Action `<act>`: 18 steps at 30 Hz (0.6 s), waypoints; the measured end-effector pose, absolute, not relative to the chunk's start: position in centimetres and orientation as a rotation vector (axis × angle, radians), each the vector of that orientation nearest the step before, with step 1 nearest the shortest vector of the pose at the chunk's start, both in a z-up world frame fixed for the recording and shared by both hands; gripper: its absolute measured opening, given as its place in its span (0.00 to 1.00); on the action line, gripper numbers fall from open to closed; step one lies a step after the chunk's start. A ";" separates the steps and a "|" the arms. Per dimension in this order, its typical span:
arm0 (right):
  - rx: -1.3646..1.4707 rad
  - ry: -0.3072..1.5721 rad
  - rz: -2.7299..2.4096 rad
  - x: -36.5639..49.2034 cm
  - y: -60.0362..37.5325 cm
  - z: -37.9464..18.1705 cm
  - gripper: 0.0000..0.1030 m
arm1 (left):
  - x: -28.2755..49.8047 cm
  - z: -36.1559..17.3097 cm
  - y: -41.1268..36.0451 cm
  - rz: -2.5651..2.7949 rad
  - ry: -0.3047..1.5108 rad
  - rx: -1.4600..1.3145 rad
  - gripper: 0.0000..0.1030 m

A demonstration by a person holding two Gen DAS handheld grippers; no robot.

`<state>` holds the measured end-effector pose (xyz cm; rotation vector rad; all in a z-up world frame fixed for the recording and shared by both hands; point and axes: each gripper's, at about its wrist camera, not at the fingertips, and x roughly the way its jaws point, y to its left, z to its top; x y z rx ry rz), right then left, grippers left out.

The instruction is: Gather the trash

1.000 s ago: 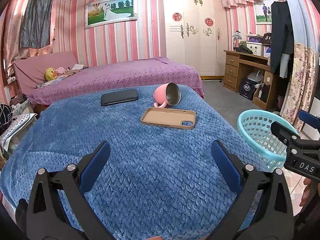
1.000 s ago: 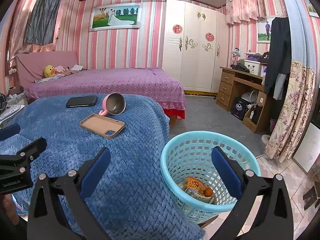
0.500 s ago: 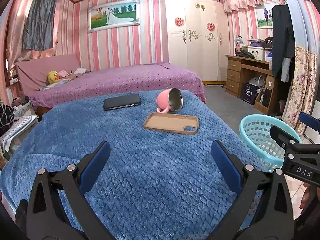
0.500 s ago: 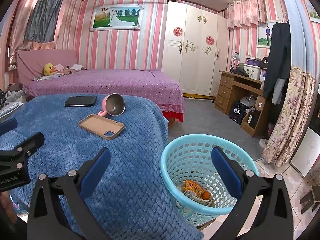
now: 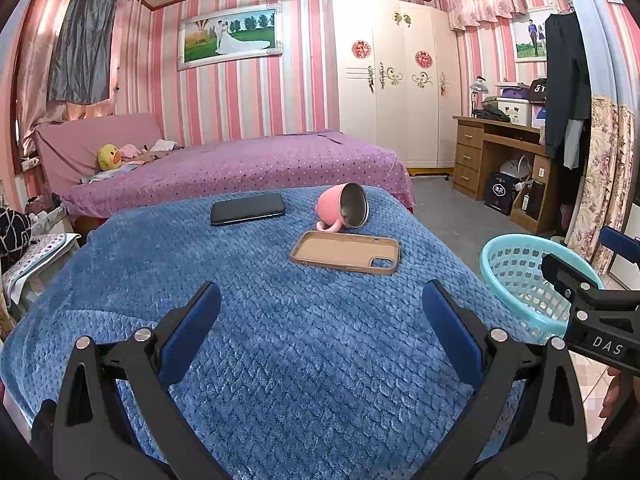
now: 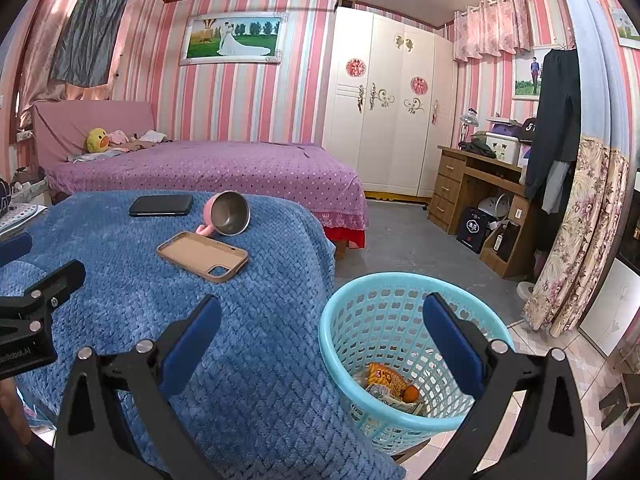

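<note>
A light blue plastic basket stands on the floor at the right edge of the blue blanket. Inside it lie an orange snack wrapper, a small orange ball and some paper. The basket also shows in the left wrist view. My right gripper is open and empty, raised over the basket's near left rim. My left gripper is open and empty, above the near part of the blanket.
On the blanket lie a tan phone case, a tipped pink mug and a black phone. A purple bed stands behind, a wooden desk and floral curtain to the right.
Both grippers have risen and tilted up a little, so the blanket and basket sit lower in view. Both stay open and empty.
</note>
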<state>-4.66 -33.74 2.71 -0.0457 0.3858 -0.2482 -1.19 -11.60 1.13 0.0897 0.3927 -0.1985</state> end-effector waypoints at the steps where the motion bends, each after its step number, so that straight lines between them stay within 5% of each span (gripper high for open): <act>1: -0.046 0.385 -0.248 -4.7 -33.7 2.7 0.96 | -1.2 1.1 -11.6 -0.198 0.395 0.089 0.95; 18: -0.051 0.379 -0.245 -4.7 -33.7 3.0 0.96 | -1.0 1.2 -11.6 -0.193 0.396 0.094 0.95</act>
